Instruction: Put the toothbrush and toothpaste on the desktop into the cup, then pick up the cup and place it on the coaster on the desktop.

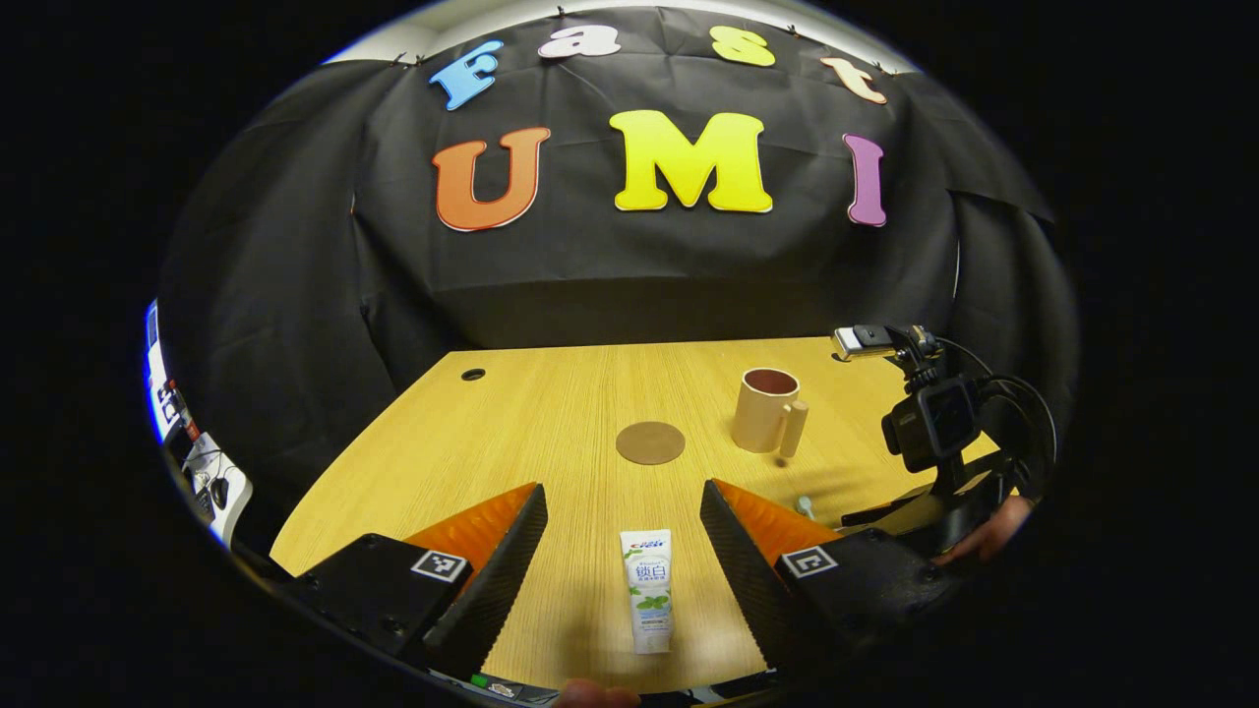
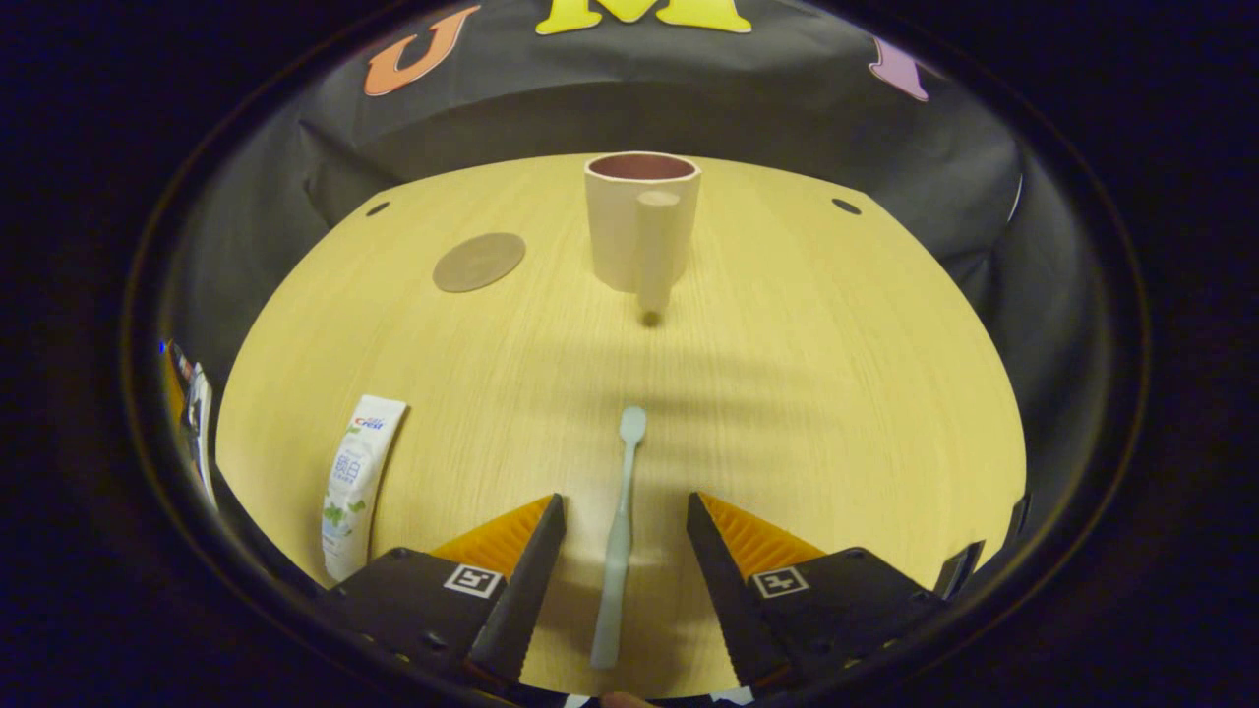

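Left hand-held gripper: released, jaws wide apart, low centre of the left gripper view. Toothpaste lies flat on the bench between its fingers, touching neither, tube lengthwise along the view axis.

Right hand-held gripper: also released, jaws spread, bottom centre of the right gripper view. Toothbrush lies flat on the bench in the gap, head pointing up-frame toward the cup, handle end running down between the fingers. No contact with either finger that I can see.

Cup: upright on the bench, right of centre in the left gripper view, handle on its near right side. In the right gripper view the cup sits upper centre, handle facing the camera, nothing visible inside from this angle.

Coaster: round, flat on the bench, just left of the cup and apart from it in the left gripper view; upper left of centre in the right gripper view.

Toothpaste also shows at lower left of the right gripper view, well apart from the toothbrush.

The right hand-held gripper is visible at the right edge of the left gripper view, low over the bench, with a hand behind it and a camera on top.
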`<state>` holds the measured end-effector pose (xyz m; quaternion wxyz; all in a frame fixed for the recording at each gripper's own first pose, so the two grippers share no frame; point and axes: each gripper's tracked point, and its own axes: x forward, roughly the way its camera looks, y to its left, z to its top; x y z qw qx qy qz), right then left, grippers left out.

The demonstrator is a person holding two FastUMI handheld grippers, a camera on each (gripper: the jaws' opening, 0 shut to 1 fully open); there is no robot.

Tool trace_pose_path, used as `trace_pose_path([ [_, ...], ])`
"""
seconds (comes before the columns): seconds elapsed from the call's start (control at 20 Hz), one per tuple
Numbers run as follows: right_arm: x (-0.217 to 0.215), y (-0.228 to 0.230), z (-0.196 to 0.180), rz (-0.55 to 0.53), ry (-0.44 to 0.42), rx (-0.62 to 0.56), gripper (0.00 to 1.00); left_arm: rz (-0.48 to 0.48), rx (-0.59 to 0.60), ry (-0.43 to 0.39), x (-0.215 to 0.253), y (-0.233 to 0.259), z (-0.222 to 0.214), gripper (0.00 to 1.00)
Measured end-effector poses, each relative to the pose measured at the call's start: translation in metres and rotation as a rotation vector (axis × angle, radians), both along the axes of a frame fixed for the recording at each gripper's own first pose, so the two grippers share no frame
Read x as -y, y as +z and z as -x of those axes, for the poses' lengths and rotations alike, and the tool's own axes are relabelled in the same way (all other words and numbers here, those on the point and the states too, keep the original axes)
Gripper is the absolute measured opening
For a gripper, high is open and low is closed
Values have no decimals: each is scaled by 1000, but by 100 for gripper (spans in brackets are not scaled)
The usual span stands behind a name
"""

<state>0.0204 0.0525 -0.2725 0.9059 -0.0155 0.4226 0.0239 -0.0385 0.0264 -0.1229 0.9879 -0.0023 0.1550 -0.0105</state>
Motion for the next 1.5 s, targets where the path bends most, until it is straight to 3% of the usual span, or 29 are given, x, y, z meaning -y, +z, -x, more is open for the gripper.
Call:
trace_pose_path([
  [0.15, -2, 2, -1, -8, 19, -12, 70, 2, -11, -6, 1, -3, 1, 100],
  [0.2, -5, 2, -2, -13, 29, -12, 53, 2, -13, -8, 2, -3, 0, 100],
  [0.3, -6, 0, -4, -18, 29, -20, 40, 7, -23, -13, 4, -6, 0, 100],
  [0.35, -3, 3, -4, -15, 18, -17, 40, 11, -33, -16, 5, -10, 1, 100],
  [0.4, -3, 0, -4, -19, 13, -15, 17, 15, -46, -19, 6, -14, 2, 100],
  [0.45, -3, 3, -3, -28, 20, -15, 5, 18, -59, -20, 6, -19, 4, 100],
  [0.5, -1, 3, -5, -24, 13, -12, 0, 18, -71, -19, 7, -23, 5, 100],
  [1.35, 17, 61, 4, -84, -39, 95, 0, 30, -362, -19, 16, -132, 15, 100],
  [1.4, 18, 64, 4, -85, -41, 101, 0, 32, -381, -25, 17, -136, 15, 94],
  [1.45, 18, 68, 5, -87, -42, 109, 0, 27, -392, -29, 17, -140, 15, 97],
  [1.5, 19, 71, 5, -88, -43, 115, 0, 16, -400, -31, 17, -143, 13, 88],
])
